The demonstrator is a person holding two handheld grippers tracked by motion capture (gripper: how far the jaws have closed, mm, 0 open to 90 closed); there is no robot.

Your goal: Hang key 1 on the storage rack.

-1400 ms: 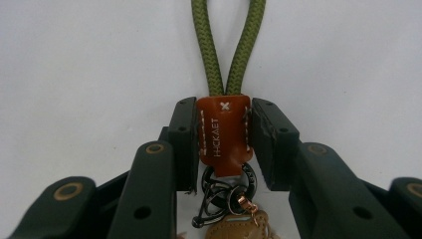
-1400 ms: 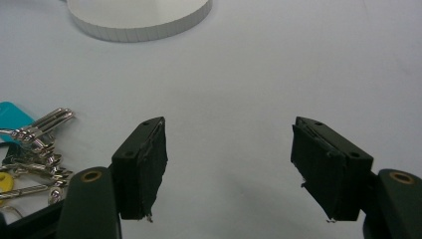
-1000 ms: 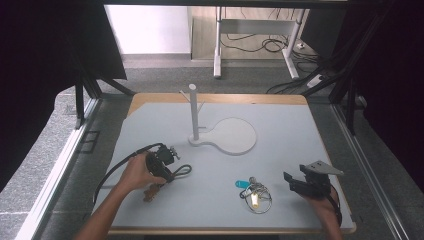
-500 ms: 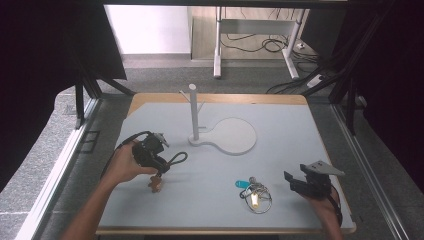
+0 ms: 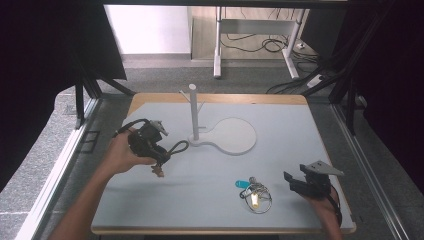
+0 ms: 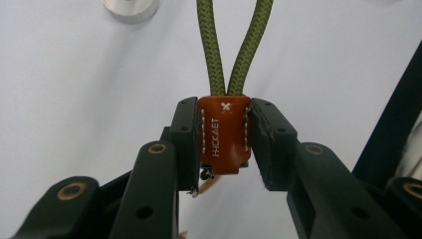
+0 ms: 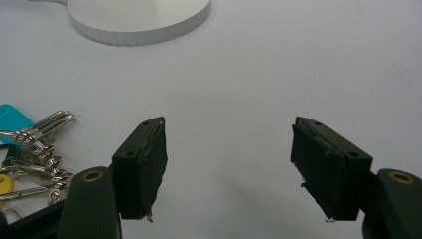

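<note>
High view: left gripper [image 5: 150,140], at nine o'clock of the white peg stand [image 5: 194,112], carries the green cord loop [image 5: 175,148] above the table [image 5: 280,125]; hanging it on a peg looks next, needing the loop opened toward the post. Left gripper view: jaws clamped on the loop's orange leather tab [image 6: 224,134]. Right gripper view: right gripper [image 7: 229,164] idle, jaws apart, key bunch [image 7: 35,144] at nine o'clock.

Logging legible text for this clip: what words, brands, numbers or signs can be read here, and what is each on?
"HICKAET", as best it reads, stamped lengthwise on the brown leather tab clamped in the left hand-held gripper; some letters are uncertain.
A small white "x" mark, near that tab's top, below the green cord loop.
The teal tag on the key bunch: no text can be made out.
</note>
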